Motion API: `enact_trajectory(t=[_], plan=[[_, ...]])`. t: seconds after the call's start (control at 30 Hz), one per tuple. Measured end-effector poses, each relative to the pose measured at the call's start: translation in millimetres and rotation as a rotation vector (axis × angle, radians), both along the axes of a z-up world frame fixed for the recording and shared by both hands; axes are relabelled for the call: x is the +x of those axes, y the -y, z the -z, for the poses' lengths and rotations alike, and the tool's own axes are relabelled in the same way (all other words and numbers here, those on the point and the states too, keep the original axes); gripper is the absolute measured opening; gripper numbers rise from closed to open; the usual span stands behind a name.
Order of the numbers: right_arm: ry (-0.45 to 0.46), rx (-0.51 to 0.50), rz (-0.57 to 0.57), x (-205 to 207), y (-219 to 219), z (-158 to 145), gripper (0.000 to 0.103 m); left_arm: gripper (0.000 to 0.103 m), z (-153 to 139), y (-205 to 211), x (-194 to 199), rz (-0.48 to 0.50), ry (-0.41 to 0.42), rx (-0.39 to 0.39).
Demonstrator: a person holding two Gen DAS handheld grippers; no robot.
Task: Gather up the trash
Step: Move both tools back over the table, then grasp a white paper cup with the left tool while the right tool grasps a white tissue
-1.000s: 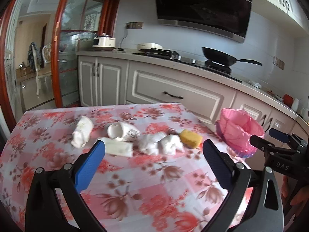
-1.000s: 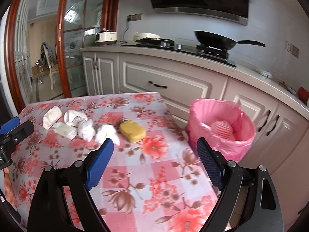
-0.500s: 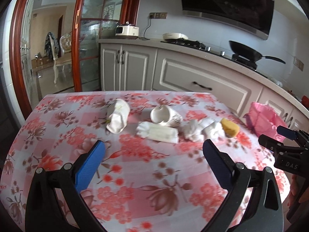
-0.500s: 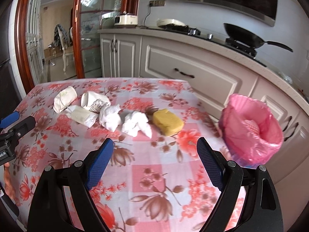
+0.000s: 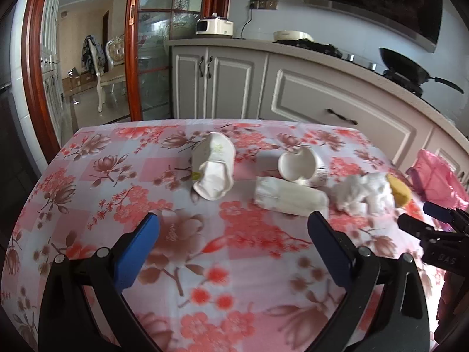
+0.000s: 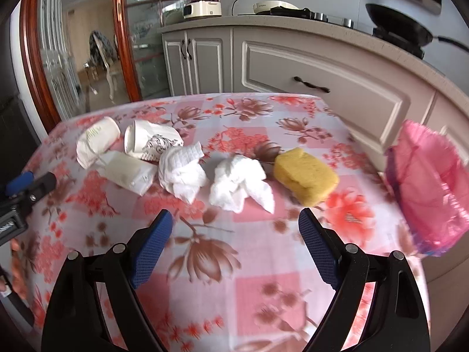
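Trash lies in a row on the floral tablecloth [image 5: 234, 264]: a crushed white cup [image 5: 214, 170], a patterned paper cup [image 5: 302, 165], a flattened white carton [image 5: 290, 196], crumpled tissues [image 5: 363, 193] and a yellow sponge [image 5: 398, 190]. The right wrist view shows the same cups [image 6: 98, 140], carton [image 6: 127, 171], two tissue wads [image 6: 183, 173] [image 6: 240, 183] and the sponge [image 6: 306, 176]. My left gripper [image 5: 233, 226] is open and empty, short of the carton. My right gripper [image 6: 236, 221] is open and empty, just before the tissues.
A bin lined with a pink bag [image 6: 428, 182] stands off the table's right edge, also in the left wrist view [image 5: 436, 176]. Grey kitchen cabinets [image 5: 337, 99] with a stove and pan run behind the table. A glass door [image 5: 152, 58] is at the far left.
Both grippers have moved left and closer to the table, away from the pink bin. The trash row now sits nearer and more central in both views. Both jaws stay open.
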State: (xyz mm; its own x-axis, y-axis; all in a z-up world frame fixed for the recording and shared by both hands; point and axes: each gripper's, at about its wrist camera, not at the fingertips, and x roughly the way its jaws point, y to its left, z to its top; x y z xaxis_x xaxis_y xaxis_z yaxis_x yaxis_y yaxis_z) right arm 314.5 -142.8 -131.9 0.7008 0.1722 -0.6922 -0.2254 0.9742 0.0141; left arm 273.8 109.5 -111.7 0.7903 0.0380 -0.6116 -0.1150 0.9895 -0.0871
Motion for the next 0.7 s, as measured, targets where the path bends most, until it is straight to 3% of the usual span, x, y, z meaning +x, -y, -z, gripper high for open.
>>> enact_trajectory(t=[0.17,0.37,0.7], plan=[[0.010,0.035,-0.023,11,0,8,0.082,0.098,11,-12,16,-0.021,-0.021,0.000],[-0.044,0.023,-0.017,37,-7,18,0.076,0.098,18,-11,36,-0.019,-0.037,-0.010],[-0.062,0.018,0.001,77,-8,26,0.057,0.097,15,-16,72,-0.016,-0.020,-0.021]])
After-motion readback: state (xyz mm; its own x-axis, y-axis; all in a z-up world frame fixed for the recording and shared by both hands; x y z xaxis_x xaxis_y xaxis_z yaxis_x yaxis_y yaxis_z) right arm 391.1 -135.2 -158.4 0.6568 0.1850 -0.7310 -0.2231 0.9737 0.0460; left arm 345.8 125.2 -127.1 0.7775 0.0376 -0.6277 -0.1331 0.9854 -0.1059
